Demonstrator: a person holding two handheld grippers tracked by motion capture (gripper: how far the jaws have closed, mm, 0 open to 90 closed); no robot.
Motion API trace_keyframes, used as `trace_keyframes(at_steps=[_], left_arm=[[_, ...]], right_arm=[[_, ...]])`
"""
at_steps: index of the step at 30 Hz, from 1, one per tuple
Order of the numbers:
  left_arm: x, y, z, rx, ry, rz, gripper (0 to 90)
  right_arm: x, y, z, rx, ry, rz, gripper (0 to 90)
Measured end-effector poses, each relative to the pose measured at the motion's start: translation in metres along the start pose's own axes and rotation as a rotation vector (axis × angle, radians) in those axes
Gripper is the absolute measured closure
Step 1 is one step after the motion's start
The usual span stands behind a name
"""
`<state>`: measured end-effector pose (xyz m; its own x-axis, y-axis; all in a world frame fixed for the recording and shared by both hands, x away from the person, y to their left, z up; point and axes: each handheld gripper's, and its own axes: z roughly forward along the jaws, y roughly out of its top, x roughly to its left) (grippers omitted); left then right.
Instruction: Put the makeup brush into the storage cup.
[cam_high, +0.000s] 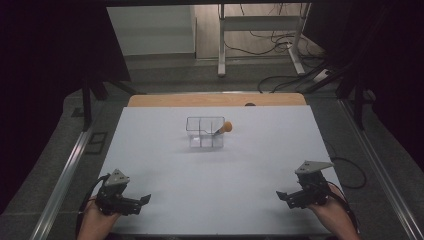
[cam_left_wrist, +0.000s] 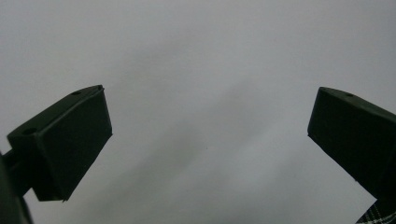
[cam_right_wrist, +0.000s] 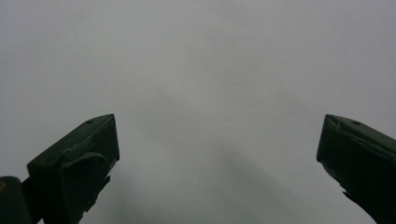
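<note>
Both tools spread and idle at the near edge

The left tool (cam_high: 141, 202) rests at the near left corner of the counter (cam_high: 210, 175), held in a hand (cam_high: 97, 222); its blocky black jaws stand wide apart with nothing between them, over smooth matte grey surface in the left gripper view; the right tool (cam_high: 283, 196) sits at the near right corner, jaws likewise spread and empty, a grey three-cornered plate on top. The counter is a flat pale sheet with a wooden strip at its far edge. Well apart from both tools, towards the far middle, stands a clear box (cam_high: 205, 132), square-walled and split into compartments; a brush (cam_high: 223, 129) with a rounded orange end leans tilted in its right side, the orange end poking over the rim.
</note>
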<state>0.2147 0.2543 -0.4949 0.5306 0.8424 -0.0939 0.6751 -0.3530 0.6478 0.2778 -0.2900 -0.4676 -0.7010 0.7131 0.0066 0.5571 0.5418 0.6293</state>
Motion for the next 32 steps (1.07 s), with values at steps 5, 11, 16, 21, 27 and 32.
trace_keyframes(at_steps=[5, 11, 16, 21, 27, 32], left_arm=[[0.000, 0.000, 0.000, 0.000, 0.000, 0.000, 0.2], [0.000, 0.000, 0.000, 0.001, -0.001, 0.000, 0.1], [0.000, 0.000, 0.000, 0.002, -0.001, 0.000, 0.1], [0.000, 0.000, 0.000, 0.002, -0.001, 0.000, 0.2], [0.000, 0.000, 0.000, 0.003, -0.002, 0.000, 0.1], [0.000, 0.001, 0.001, 0.005, -0.002, 0.000, 0.2]], right_arm=[[0.000, -0.004, -0.004, 0.001, -0.006, 0.006, 0.0], [0.000, -0.010, -0.008, 0.004, -0.015, 0.012, 0.0], [-0.001, -0.014, -0.012, 0.005, -0.024, 0.015, 0.0], [-0.001, -0.019, -0.015, 0.014, -0.028, 0.027, 0.0], [-0.004, -0.025, -0.017, 0.027, -0.025, 0.049, 0.0], [-0.005, -0.028, -0.017, 0.037, -0.022, 0.053, 0.0]])
